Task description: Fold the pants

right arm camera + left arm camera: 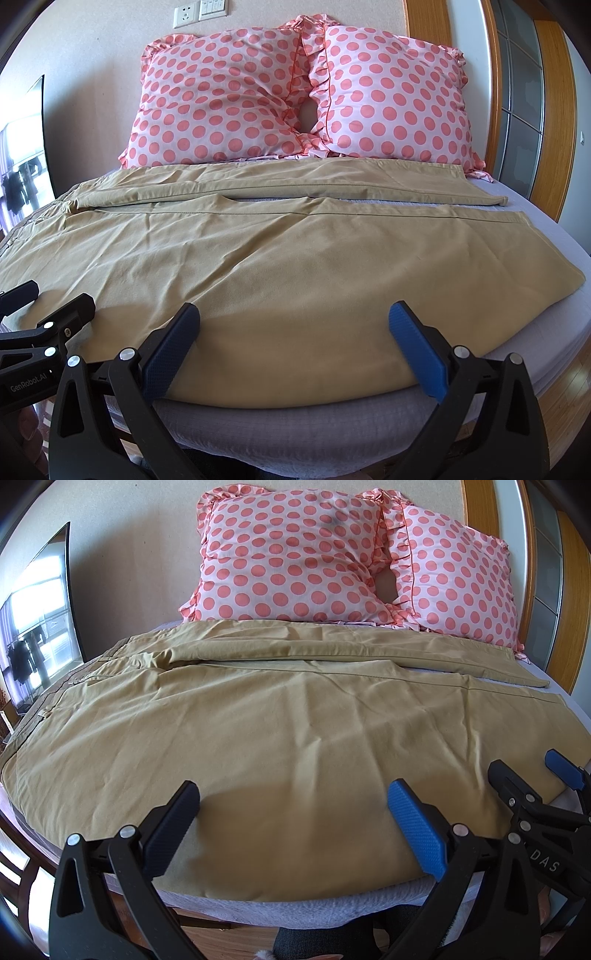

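Tan pants (280, 723) lie spread flat across the bed, waistband at the left, the two legs running to the right, one leg nearer me and one farther back; they also show in the right wrist view (295, 258). My left gripper (293, 808) is open and empty, its fingers just above the near edge of the pants. My right gripper (293, 328) is open and empty too, over the near edge further right. The right gripper also shows in the left wrist view (532, 771), and the left gripper in the right wrist view (55, 295).
Two pink polka-dot pillows (295, 557) (391, 96) lean against the wall behind the pants. The grey bedsheet (332, 428) ends at the front edge below my grippers. A dark screen (40, 620) stands at the left, a wooden frame (495, 92) at the right.
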`<state>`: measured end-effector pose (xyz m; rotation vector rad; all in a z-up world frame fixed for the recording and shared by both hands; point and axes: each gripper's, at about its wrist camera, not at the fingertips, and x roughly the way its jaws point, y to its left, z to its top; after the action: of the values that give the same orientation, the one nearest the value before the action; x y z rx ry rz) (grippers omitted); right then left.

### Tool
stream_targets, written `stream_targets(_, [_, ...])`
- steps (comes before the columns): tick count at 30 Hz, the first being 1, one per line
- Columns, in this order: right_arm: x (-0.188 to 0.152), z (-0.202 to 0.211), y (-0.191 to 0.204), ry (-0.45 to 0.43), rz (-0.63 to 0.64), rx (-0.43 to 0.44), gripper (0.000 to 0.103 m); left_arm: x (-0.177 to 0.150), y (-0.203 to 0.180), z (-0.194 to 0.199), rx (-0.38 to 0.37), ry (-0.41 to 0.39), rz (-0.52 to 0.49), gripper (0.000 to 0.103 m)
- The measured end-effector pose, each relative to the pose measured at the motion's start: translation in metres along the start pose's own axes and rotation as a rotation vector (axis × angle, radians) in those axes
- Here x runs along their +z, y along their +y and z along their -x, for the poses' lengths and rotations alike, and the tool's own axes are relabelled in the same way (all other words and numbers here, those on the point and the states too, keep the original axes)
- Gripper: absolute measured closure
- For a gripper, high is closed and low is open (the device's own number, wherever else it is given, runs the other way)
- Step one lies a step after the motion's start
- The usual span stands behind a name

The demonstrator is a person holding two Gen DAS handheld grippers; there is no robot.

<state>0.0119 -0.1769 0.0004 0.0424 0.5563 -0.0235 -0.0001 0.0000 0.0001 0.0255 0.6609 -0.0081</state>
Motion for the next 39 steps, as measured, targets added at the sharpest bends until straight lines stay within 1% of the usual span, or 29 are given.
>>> stream_targets(18, [0.005,0.007,0.0,0.0,0.001,0.003,0.001,0.0,0.0,0.0,0.0,-0.001,-0.001,0.002])
stream_targets(21, [0.005,0.007,-0.001,0.005,0.008,0.016,0.001,0.0,0.0,0.0,-0.003,-0.002,-0.002,0.002])
stream_targets(24, [0.015,0.002,-0.007,0.036,0.015,0.041,0.001,0.003,0.001,0.001,-0.022,0.016,-0.004,0.002])
stream_targets(25, [0.022,0.001,-0.014,0.038,0.007,0.032,0.001,0.007,0.002,0.003,-0.038,0.03,0.004,0.002])
stream_targets(27, [0.046,0.004,-0.035,-0.004,-0.021,0.005,0.001,0.013,0.013,0.005,-0.078,0.05,0.052,0.002])
stream_targets(29, [0.078,0.007,-0.059,-0.058,-0.048,-0.052,0.001,0.025,0.026,0.004,-0.11,0.053,0.118,0.002])
stream_targets(31, [0.111,-0.001,-0.086,-0.067,-0.08,-0.119,0.001,0.041,0.037,0.003,-0.109,0.043,0.163,0.002])
stream_targets(33, [0.141,-0.023,-0.111,-0.044,-0.123,-0.17,0.001,0.06,0.044,0.0,-0.085,0.018,0.166,0.002])
stream_targets(34, [0.156,-0.04,-0.125,-0.021,-0.152,-0.193,0.001,0.069,0.046,-0.003,-0.062,0.002,0.156,0.002])
stream_targets(37, [0.188,-0.099,-0.166,0.089,-0.261,-0.254,0.001,0.094,0.048,-0.014,0.01,-0.03,0.124,0.002])
stream_targets(38, [0.197,-0.122,-0.18,0.133,-0.311,-0.267,0.003,0.101,0.048,-0.02,0.029,-0.037,0.114,0.002])
stream_targets(39, [0.203,-0.141,-0.192,0.167,-0.357,-0.273,0.011,0.107,0.048,-0.025,0.041,-0.039,0.108,0.002])
